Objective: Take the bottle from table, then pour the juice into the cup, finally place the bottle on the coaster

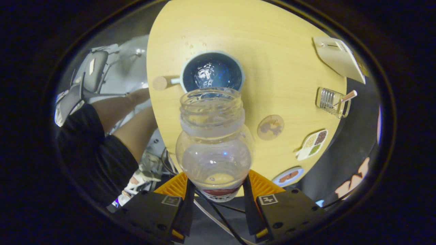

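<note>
A clear plastic bottle (214, 143) without a cap is clamped between the two fingers of my gripper (216, 190), which is shut on its lower body. The bottle is tipped forward, its open mouth pointing at a dark blue cup (212, 71) with a pale rim and a side handle, right beyond the mouth. The cup stands on the light wooden table (272, 51) and holds shiny liquid. A round brown coaster (270, 127) lies on the table to the right of the bottle. The bottle looks nearly empty.
Right of the coaster lie a ribbed glass mug (332, 101) with a stick in it, a white card (339, 59), a small tray of grains (312, 144) and a round picture disc (288, 177). A person's legs (129, 115) and a grey chair (90, 73) stand left of the table.
</note>
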